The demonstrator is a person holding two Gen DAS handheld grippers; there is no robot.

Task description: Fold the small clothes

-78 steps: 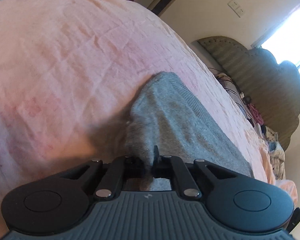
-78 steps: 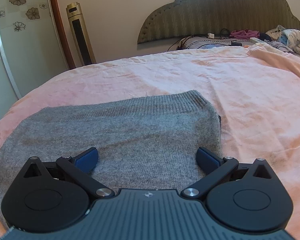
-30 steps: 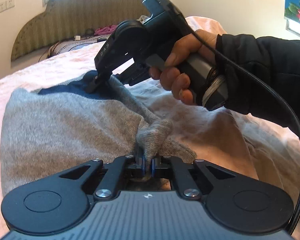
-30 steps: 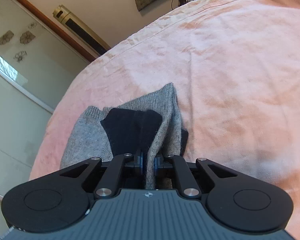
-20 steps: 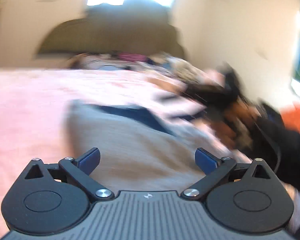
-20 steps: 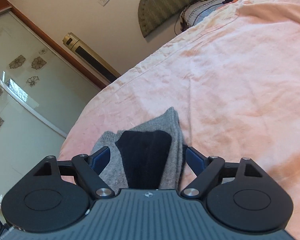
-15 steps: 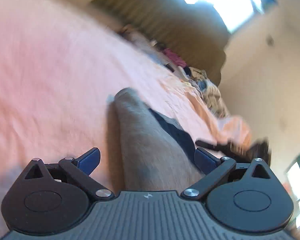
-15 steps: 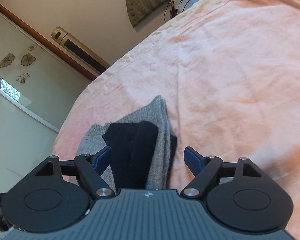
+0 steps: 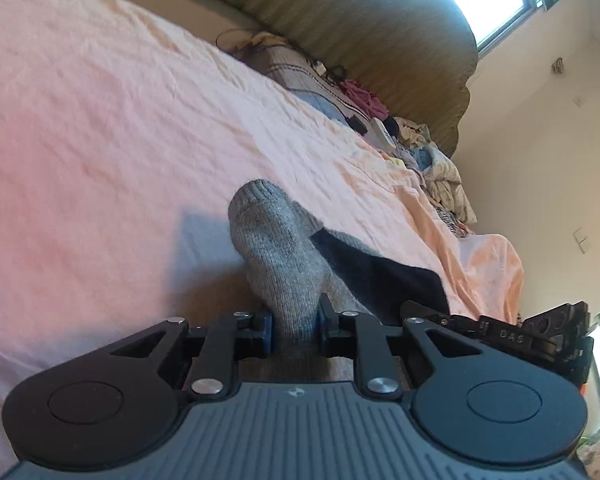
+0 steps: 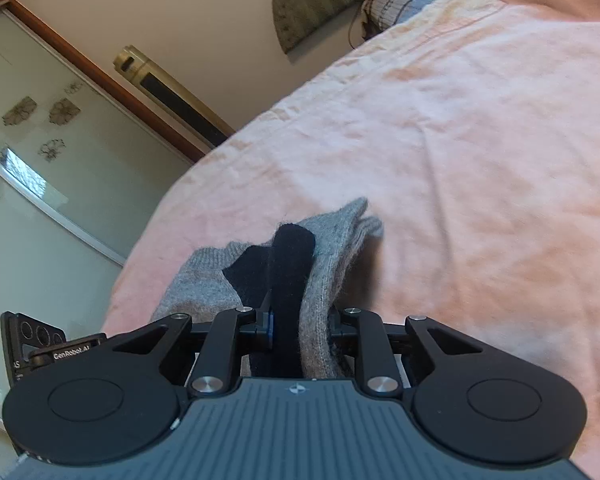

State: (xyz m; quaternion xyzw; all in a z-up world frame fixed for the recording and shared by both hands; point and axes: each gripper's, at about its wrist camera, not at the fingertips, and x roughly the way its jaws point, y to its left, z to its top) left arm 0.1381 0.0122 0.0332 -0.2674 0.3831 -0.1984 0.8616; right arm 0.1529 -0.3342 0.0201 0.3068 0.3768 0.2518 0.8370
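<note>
A small grey knit garment (image 9: 276, 248) with a dark navy part (image 9: 384, 280) lies folded on the pink bedsheet (image 9: 100, 128). My left gripper (image 9: 294, 326) has its jaws closing on a bunched grey edge, and the pads press the knit. In the right wrist view the same garment (image 10: 340, 248) shows grey and navy layers. My right gripper (image 10: 300, 328) has its jaws closing on a thick fold of both, pads against the cloth. The other gripper's black body shows at each view's edge: the right gripper (image 9: 548, 340) and the left gripper (image 10: 40, 344).
An olive padded headboard (image 9: 360, 20) and a heap of loose clothes (image 9: 432, 164) lie at the far end of the bed. A tall gold tower unit (image 10: 168, 92) and a sliding door with flower decals (image 10: 32, 140) stand beyond the bed's left edge.
Both grippers let go of the garment, swung wide and came back together on new folds. The left one moved across to the garment's grey end and rolled; the right one shifted only slightly.
</note>
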